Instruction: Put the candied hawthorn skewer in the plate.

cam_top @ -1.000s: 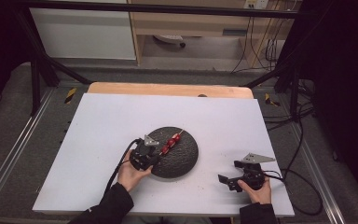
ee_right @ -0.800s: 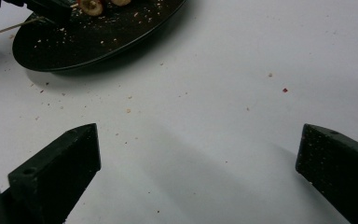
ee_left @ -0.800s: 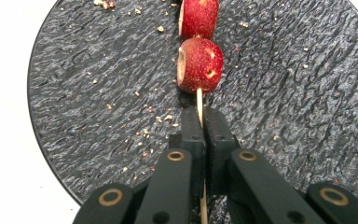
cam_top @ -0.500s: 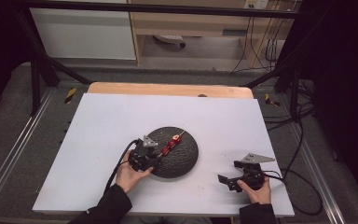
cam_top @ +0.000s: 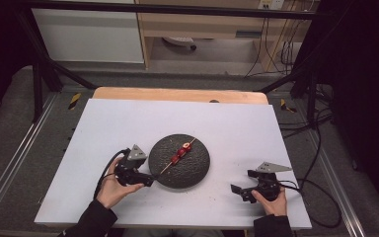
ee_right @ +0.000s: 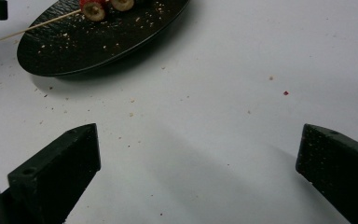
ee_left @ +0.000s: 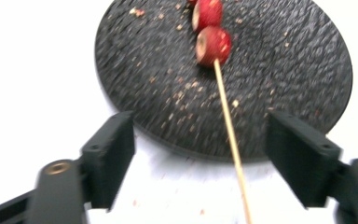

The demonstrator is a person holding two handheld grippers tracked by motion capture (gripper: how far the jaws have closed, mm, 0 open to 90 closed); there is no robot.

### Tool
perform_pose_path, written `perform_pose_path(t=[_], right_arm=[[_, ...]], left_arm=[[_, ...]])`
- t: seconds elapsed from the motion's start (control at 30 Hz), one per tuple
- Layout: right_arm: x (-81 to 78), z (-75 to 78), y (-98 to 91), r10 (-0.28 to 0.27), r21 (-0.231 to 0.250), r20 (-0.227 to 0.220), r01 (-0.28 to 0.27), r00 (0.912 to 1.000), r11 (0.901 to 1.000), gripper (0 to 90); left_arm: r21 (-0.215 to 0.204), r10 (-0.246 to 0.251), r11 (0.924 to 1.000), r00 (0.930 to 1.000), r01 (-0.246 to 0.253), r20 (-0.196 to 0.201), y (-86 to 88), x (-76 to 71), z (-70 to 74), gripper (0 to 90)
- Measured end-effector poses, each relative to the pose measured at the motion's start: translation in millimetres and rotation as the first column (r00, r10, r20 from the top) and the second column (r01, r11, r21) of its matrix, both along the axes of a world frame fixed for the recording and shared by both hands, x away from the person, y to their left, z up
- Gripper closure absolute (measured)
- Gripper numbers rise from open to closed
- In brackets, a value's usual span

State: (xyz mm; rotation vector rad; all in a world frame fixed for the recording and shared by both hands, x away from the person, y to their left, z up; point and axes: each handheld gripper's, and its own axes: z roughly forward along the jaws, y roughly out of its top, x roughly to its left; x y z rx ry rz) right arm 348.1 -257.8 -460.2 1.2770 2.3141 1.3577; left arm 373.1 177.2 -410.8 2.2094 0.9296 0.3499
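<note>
Black and rough-textured, the round plate (cam_top: pixel 179 161) sits near the middle of the white table (cam_top: pixel 128 123), scattered with pale crumbs. Across it lies a thin wooden skewer (cam_top: pixel 170 165) carrying red fruit pieces (cam_top: pixel 180 152) toward its far end, while its bare near end runs over the plate's rim on the person's left. In the left gripper view the skewer's stick (ee_left: pixel 228 126) runs between the two jaws and out past the plate edge (ee_left: pixel 121 116), with the lowest red piece (ee_left: pixel 213 45) resting well ahead on the plate; neither jaw touches the stick. The left gripper (cam_top: pixel 149 179) sits just beside the plate's left rim, its jaws having just been opening and now standing wide apart, so the skewer is released and lies on its own. The right gripper (cam_top: pixel 241 191) rests low over the table near the front right corner, well apart from the plate, held in the person's hand (cam_top: pixel 270 197). Its jaws are spread wide too, with bare white tabletop (ee_right: pixel 223 140) between them, and the plate (ee_right: pixel 98 42) with the skewer (ee_right: pixel 37 25) lies farther off at the upper left of its view.
</note>
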Motion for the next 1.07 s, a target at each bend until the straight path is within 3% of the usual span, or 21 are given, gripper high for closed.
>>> perform_pose_path(t=[0.2, 0.37, 0.6, 0.9, 1.07], right_arm=[[0.0, 0.0, -0.3, -0.001, -0.008, 0.001, 0.001, 1.0, 1.0, 0.6], [0.2, -0.1, -0.3, 0.001, -0.009, 0.0, -0.001, 1.0, 1.0, 0.6], [0.0, -0.3, -0.5, 0.003, -0.022, -0.003, -0.003, 1.0, 0.9998, 0.6], [0.9, -1.4, -0.3, 0.01, -0.056, -0.013, -0.01, 0.9999, 0.9984, 0.6], [4.7, -2.1, -0.5, -0.004, -0.111, -0.014, 0.002, 0.9999, 0.9938, 1.1]], left_arm=[[-0.027, 0.038, 0.9989, 0.9993, -0.038, 0.002, 31.2, -7.5, -5.4, 8.6], [-0.056, 0.072, 0.9959, 0.9974, -0.071, 0.01, 56.8, -16.3, -13.3, 7.2], [-0.061, 0.104, 0.9929, 0.9939, -0.102, 0.038, 84.7, -29.0, -27.7, 7.2], [-0.068, 0.109, 0.992, 0.9933, -0.106, 0.039, 99.5, -33.8, -42.8, 6.3], [-0.031, 0.103, 0.9943, 0.9942, -0.102, 0.031, 97.7, -30.2, -47.3, 6.2]])
